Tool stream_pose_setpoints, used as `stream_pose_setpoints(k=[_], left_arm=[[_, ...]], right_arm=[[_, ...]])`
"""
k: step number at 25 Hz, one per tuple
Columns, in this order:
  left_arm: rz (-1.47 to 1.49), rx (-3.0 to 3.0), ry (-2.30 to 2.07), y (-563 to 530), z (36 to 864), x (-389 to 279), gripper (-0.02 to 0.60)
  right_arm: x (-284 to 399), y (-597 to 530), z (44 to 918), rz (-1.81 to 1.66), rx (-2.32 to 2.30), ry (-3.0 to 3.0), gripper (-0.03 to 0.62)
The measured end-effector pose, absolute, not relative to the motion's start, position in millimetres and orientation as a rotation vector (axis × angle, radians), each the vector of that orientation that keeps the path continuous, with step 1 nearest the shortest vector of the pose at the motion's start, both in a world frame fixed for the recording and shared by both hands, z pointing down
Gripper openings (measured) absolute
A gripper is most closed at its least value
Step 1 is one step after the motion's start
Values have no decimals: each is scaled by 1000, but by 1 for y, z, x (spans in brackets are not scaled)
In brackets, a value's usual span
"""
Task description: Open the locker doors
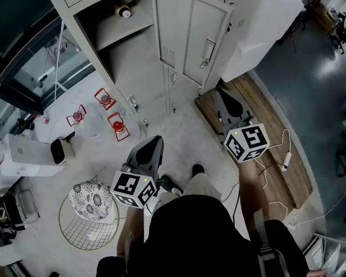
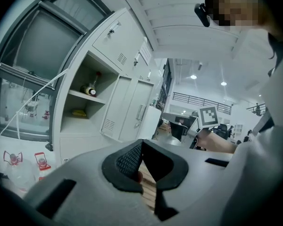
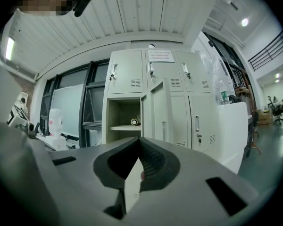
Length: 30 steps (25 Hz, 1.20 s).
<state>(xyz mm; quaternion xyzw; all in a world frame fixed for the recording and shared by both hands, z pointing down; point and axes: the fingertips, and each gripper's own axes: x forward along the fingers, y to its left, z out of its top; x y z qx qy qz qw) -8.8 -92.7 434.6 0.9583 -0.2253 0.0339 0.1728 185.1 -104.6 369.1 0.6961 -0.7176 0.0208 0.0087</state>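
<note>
**Ana:** Where is the locker [image 3: 162,96]?

**Ben:** It stands in front of the person, next to a big window [image 3: 73,107]. It is well apart from both grippers.

**Ana:** How will the doors feel?

**Ben:** I think they are thin metal, so they are stiff and smooth and swing easily on a hinge. The best spot to pull looks like the handle [image 3: 196,124] on the right door [image 3: 205,105].

**Ana:** How many doors are there?

**Ben:** I count three small doors [image 3: 125,79] along the top, all shut. Under them one open door [image 3: 159,109] sticks out, and the right door is shut.

**Ana:** And the grippers?

**Ben:** There are two. The left gripper [image 2: 142,141] has its jaws pressed together with nothing in them. The right gripper [image 3: 140,139] is the same.

**Ana:** Is there anything smaller?

**Ben:** One bottle [image 3: 135,122] lies on the shelf [image 3: 120,128] inside the open part.
</note>
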Motion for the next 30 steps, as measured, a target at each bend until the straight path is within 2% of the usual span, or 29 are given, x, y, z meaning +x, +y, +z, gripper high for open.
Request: stream_pose_setpoints(k=[10,30], left_arm=[[65,2753,-692,-66,416,8,17],[19,2769,-872,64,403,72,17]], right_arm=[[155,-63,363,96,2069,-2374,6],[171,75,369,72,1763,-2595,5]])
